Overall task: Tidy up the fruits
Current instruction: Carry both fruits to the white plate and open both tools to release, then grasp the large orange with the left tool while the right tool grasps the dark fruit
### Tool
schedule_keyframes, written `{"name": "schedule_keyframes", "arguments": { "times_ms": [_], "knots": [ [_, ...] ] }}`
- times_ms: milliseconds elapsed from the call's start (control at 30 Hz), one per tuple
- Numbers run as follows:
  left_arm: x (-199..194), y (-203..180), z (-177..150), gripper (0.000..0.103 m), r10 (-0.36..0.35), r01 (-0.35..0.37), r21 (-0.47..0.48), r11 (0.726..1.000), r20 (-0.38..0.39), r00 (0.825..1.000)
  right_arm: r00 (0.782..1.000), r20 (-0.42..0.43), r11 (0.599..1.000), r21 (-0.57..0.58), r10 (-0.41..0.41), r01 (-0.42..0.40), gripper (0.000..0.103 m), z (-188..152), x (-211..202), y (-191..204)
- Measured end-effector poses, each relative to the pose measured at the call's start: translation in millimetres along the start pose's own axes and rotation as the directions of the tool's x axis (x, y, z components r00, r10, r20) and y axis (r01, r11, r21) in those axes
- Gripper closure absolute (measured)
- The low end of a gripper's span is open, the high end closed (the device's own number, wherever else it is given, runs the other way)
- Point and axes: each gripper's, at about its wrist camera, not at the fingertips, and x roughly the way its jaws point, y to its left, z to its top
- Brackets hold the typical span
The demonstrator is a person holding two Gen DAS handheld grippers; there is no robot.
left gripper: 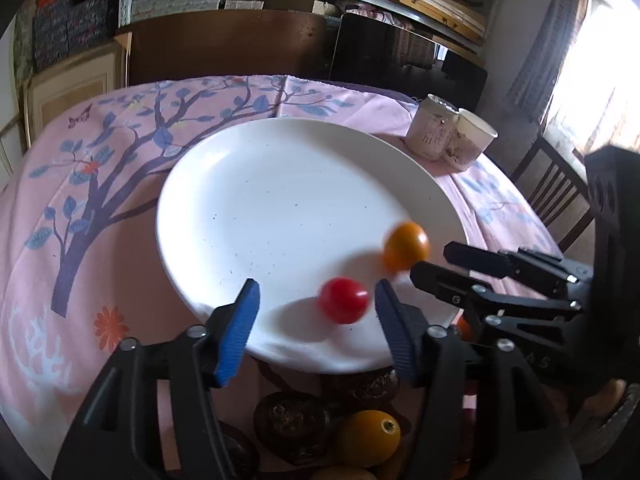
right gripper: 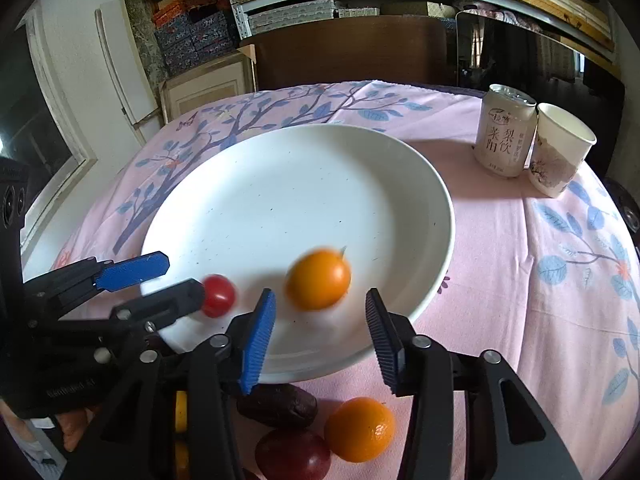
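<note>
A white plate (left gripper: 280, 184) lies on the pink floral cloth; it also shows in the right wrist view (right gripper: 304, 184). A red cherry tomato (left gripper: 344, 300) and an orange fruit (left gripper: 406, 246) are blurred over the plate's near part, free of any fingers; they show in the right wrist view as the tomato (right gripper: 218, 295) and the orange fruit (right gripper: 318, 280). My left gripper (left gripper: 316, 316) is open, the tomato between its fingertips but untouched. My right gripper (right gripper: 320, 328) is open just below the orange fruit. Each gripper shows in the other's view, the right (left gripper: 448, 260) and the left (right gripper: 176, 276).
A pale drink can (right gripper: 504, 132) and a paper cup (right gripper: 560, 148) stand at the table's far right. More fruits lie in front of the plate: a small orange (right gripper: 358, 428), a dark date (right gripper: 276, 404), a dark red fruit (right gripper: 292, 454), a yellow-orange fruit (left gripper: 368, 434). Shelves and chairs stand behind.
</note>
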Motion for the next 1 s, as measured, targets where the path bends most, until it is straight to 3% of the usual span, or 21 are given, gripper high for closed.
{"name": "schedule_keyframes", "arguments": {
  "times_ms": [133,300,433,533,733,833,1000],
  "knots": [
    [-5.0,1.8,-4.7,0.042,0.004,-0.004,-0.002,1.0,0.006,1.0,0.999,0.034,1.0,0.001,-0.022,0.022,0.045,-1.7,-10.4,-0.7],
    [-42.6,12.7,-12.8,0.042,0.022,-0.018,-0.05,0.999,0.084,0.996,0.996,0.091,0.999,0.027,0.016,-0.019,0.045,-10.3,-46.0,-3.0],
    [-83.3,24.4,-44.5,0.02,0.066,-0.052,-0.096,0.994,0.148,0.987,0.984,0.171,0.996,0.062,0.05,-0.062,0.045,-35.1,-91.9,-12.9],
    [-102.7,31.7,-84.6,0.02,0.056,-0.036,-0.136,0.99,0.145,0.988,0.977,0.207,0.995,0.078,0.049,-0.066,0.045,-67.8,-117.0,-20.0],
    [-107.8,15.0,-129.5,0.02,0.111,-0.105,-0.059,0.993,0.095,0.989,0.982,0.169,0.993,0.073,0.084,-0.097,0.044,-128.6,-125.6,-25.9],
    [-108.4,16.2,-129.5,0.02,0.148,-0.141,-0.066,0.988,0.106,0.983,0.987,0.138,0.996,0.039,0.079,-0.085,0.044,-141.1,-122.0,-16.9],
    [-101.1,30.1,-123.2,0.021,0.147,-0.138,-0.11,0.984,0.082,0.986,0.988,0.138,0.997,0.027,0.064,-0.069,0.036,-142.4,-121.9,-14.6]
  ]
}}
